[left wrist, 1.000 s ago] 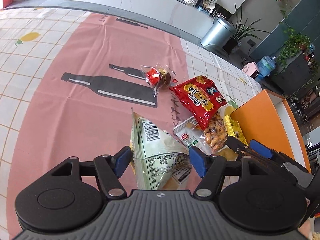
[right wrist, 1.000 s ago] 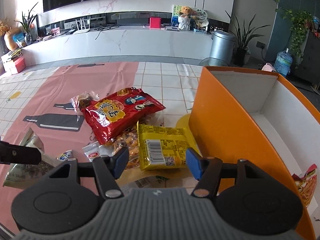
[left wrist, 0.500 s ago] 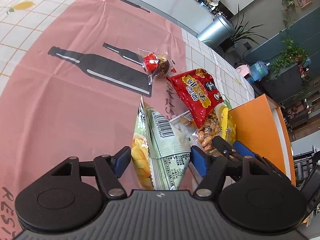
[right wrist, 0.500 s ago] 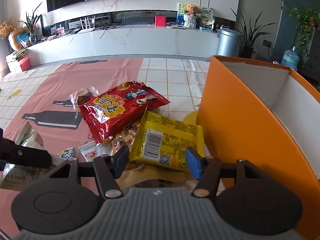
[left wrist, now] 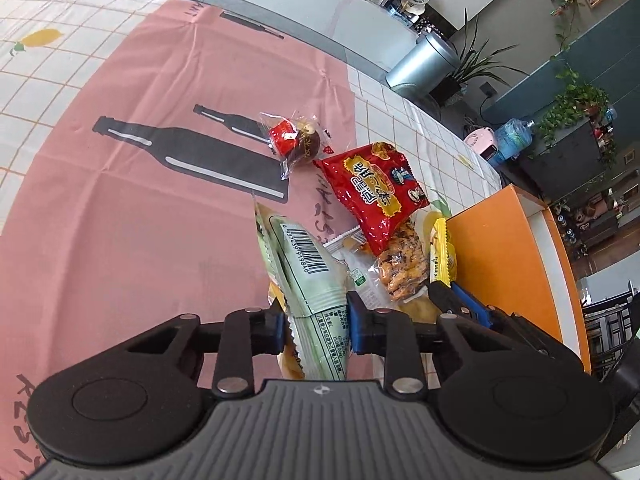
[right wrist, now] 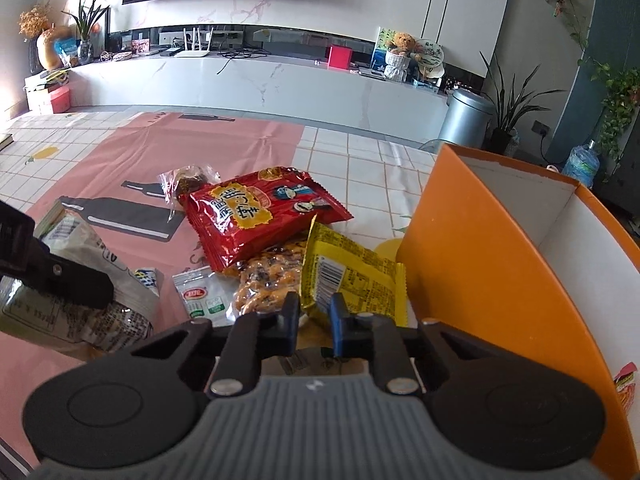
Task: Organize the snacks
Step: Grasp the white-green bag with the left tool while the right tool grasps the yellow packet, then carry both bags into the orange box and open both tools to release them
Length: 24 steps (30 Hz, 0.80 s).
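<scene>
Gripping now: your left tool (left wrist: 316, 326) has just closed on the pale green bag (left wrist: 310, 280) near-left on the counter (left wrist: 120, 208), and your right tool (right wrist: 314, 314) has just closed on the yellow packet's (right wrist: 352, 280) near edge beside the orange box (right wrist: 480, 260). Both look light, soft and crinkly with slick film, so I'd keep hold at the sealed edges and lift gently.

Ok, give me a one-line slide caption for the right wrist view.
Right gripper pinching the yellow snack packet beside the orange box.

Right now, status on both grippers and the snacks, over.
Left gripper just closed on the pale green bag. Right gripper just closed on the yellow packet. Orange box beside it, nothing blocking.
</scene>
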Available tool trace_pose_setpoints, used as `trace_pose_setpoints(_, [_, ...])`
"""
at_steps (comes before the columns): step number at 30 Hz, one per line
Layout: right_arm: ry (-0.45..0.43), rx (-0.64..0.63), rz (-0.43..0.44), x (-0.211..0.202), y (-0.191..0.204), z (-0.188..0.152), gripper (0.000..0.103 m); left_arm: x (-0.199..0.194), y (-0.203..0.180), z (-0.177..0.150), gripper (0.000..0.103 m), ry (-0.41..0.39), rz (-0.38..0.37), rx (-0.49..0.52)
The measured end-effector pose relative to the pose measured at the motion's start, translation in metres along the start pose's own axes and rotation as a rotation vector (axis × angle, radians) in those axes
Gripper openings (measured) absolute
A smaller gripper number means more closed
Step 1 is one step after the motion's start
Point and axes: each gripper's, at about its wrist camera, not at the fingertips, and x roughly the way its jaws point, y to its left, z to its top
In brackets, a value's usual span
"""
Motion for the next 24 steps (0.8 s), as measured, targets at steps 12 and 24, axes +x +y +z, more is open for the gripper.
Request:
trace_pose_setpoints(12, [-0.029,0.040,0.030,-0.046,-0.007,0.004,0.002,-0.036,-0.024,-0.001,0.029,-0.064,0.014,0.056])
trace_pose_setpoints(24, [-0.097,0.156,0.082,-0.129,-0.034,0.015,0.002,-0.072,-0.085,-0.012,0.028,-0.118,-0.034,0.202])
